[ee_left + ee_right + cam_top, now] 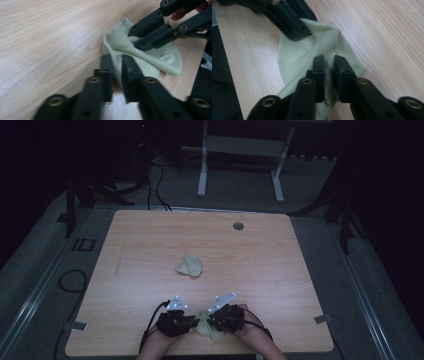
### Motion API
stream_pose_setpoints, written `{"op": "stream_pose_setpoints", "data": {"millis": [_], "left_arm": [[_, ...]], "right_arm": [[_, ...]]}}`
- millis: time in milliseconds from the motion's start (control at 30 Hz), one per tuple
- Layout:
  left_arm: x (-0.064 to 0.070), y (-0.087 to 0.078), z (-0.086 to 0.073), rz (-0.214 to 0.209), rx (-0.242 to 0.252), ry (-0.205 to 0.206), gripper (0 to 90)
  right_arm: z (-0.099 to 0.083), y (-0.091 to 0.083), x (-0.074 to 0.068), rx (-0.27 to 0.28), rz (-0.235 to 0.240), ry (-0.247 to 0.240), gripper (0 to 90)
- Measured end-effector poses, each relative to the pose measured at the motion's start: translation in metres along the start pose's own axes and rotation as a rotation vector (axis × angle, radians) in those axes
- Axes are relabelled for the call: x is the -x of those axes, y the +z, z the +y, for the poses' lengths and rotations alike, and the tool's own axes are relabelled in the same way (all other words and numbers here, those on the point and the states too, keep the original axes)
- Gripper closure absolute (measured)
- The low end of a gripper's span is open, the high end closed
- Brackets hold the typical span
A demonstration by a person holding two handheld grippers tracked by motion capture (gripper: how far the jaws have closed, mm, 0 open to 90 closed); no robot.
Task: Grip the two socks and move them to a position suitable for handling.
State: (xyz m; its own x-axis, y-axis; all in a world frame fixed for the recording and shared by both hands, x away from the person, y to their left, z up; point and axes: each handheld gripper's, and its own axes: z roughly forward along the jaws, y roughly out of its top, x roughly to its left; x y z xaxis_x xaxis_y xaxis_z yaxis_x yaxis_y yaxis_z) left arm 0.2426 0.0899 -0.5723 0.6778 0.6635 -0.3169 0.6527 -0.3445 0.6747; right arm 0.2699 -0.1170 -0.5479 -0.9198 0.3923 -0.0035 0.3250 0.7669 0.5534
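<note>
A pale green sock (pixel 204 326) lies near the table's front edge, held between both grippers. My left gripper (pixel 193 323) is shut on one edge of the sock (pixel 160 58), its jaws pinching the fabric (pixel 117 68). My right gripper (pixel 211 320) is shut on the ribbed cuff (pixel 329 67) of the same sock (pixel 294 57). The two sets of jaws meet at an angle, close together. In the left gripper view the right gripper (pixel 136 36) clamps the textured part. A second sock (pixel 190 265) of the same colour lies crumpled at mid-table.
The wooden table (pixel 280 270) has a round cable hole (pixel 238 226) at its far side. A white metal stand (pixel 240 150) is on the floor beyond. Cables (pixel 72 280) lie on the floor at the left. The front edge is just behind the hands.
</note>
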Motion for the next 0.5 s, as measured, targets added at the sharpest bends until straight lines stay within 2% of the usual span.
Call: {"op": "stream_pose_setpoints", "data": {"millis": [100, 233, 300, 367, 400, 500], "left_arm": [[0.003, -0.001, 0.0, 0.013, 0.003, 0.013, 88.0], [0.005, -0.008, 0.0, 0.017, 0.034, 0.001, 88.6], [0.007, -0.011, 0.002, 0.019, 0.048, -0.001, 88.6], [0.007, -0.011, 0.002, 0.019, 0.048, -0.001, 88.7], [0.009, -0.017, 0.004, 0.029, 0.066, 0.0, 88.7], [0.01, -0.024, 0.005, 0.034, 0.078, -0.002, 88.8]], "right_arm": [[0.001, -0.003, -0.003, 0.009, -0.008, 0.006, 85.2], [0.001, -0.02, -0.008, 0.076, -0.022, 0.033, 85.5], [0.0, -0.031, -0.009, 0.104, -0.045, 0.045, 85.5], [-0.001, -0.037, -0.009, 0.116, -0.053, 0.05, 85.5], [-0.004, -0.047, -0.008, 0.144, -0.07, 0.072, 85.5], [-0.012, -0.061, -0.005, 0.173, -0.103, 0.114, 85.4]]}}
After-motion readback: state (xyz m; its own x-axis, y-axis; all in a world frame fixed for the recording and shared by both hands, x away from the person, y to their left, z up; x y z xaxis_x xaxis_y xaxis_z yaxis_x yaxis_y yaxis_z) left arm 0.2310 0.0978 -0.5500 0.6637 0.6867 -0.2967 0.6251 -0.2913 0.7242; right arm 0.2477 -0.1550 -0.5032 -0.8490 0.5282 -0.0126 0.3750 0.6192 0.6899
